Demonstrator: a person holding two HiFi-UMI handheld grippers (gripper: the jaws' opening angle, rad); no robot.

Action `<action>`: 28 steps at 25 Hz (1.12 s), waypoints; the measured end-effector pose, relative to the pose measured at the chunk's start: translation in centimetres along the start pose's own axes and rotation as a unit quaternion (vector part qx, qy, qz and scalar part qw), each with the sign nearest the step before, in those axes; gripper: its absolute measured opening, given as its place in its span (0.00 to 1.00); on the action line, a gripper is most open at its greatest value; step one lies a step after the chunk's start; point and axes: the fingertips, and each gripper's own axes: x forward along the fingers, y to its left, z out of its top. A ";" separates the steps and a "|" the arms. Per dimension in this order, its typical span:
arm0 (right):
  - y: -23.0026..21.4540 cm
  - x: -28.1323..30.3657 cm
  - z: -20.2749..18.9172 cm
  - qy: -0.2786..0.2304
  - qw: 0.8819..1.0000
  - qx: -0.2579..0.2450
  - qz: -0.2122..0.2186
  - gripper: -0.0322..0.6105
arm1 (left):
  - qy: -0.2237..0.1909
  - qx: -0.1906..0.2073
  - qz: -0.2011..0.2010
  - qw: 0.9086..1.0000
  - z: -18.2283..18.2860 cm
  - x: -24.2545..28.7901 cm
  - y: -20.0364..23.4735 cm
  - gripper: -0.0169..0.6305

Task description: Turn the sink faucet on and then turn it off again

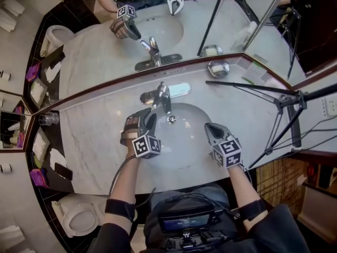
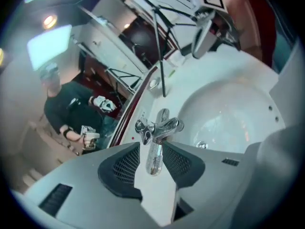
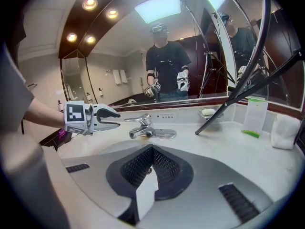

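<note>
The chrome faucet [image 1: 163, 95] stands at the back rim of the white sink [image 1: 196, 151], its single lever on top. My left gripper [image 1: 151, 118] hovers over the basin's left side, just in front of the faucet, with its jaws open. In the left gripper view the faucet [image 2: 158, 127] shows in line with that gripper [image 2: 151, 145], beyond the tips. From the right gripper view the left gripper [image 3: 108, 118] sits a little left of the lever [image 3: 138, 119], apart from it. My right gripper [image 1: 209, 127] hangs over the basin's right side, shut and empty [image 3: 152, 147].
A mirror runs along the back of the marble counter [image 1: 95, 141]. A soap dish [image 1: 218, 68] sits right of the faucet. A black tripod [image 1: 281, 103] stands at the right, one leg over the counter. A glass [image 1: 48, 119] is far left, a toilet [image 1: 76, 215] lower left.
</note>
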 end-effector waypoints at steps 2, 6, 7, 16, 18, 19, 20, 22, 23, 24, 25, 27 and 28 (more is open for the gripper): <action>-0.3 0.0 -0.7 0.005 1.000 0.004 -0.003 0.08 | 0.003 0.059 0.010 0.998 0.3 1.3 0.0 0.24; -1.0 -0.1 -1.5 0.009 1.000 0.013 -0.010 0.08 | -0.001 0.100 0.016 0.995 0.7 3.3 0.3 0.24; -1.2 -0.2 -1.7 0.009 1.000 0.014 -0.012 0.08 | -0.002 0.106 0.017 0.994 0.9 3.7 0.4 0.24; -2.7 -0.5 -2.3 0.010 0.999 0.026 -0.023 0.08 | -0.001 0.128 0.019 0.992 1.7 6.5 1.2 0.22; -2.8 -0.5 -2.3 0.009 0.999 0.027 -0.023 0.08 | -0.002 0.130 0.021 0.991 2.0 6.7 1.5 0.19; -2.8 -0.5 -2.3 0.009 0.999 0.028 -0.023 0.08 | -0.002 0.132 0.018 0.991 2.2 6.9 1.6 0.18; -2.9 -0.5 -2.3 0.008 0.999 0.029 -0.023 0.08 | 0.000 0.133 0.012 0.991 2.4 7.1 1.6 0.18; -3.0 -0.4 -2.3 0.008 0.999 0.031 -0.023 0.08 | 0.003 0.134 0.001 0.991 2.5 7.4 1.6 0.18; -3.1 -0.3 -2.3 0.008 0.999 0.031 -0.023 0.08 | 0.004 0.134 -0.004 0.991 2.6 7.5 1.6 0.18; -3.2 -0.3 -2.4 0.009 0.999 0.031 -0.022 0.08 | 0.005 0.136 -0.009 0.991 2.7 7.6 1.6 0.18; -3.2 -0.2 -2.4 0.009 0.999 0.031 -0.021 0.08 | 0.006 0.138 -0.015 0.990 2.7 7.7 1.7 0.19; -3.3 0.0 -2.5 0.010 0.999 0.032 -0.020 0.08 | 0.007 0.138 -0.024 0.990 2.9 7.8 1.7 0.18; -3.2 0.1 -2.5 0.011 0.999 0.033 -0.019 0.08 | 0.008 0.137 -0.027 0.990 2.9 7.9 1.7 0.18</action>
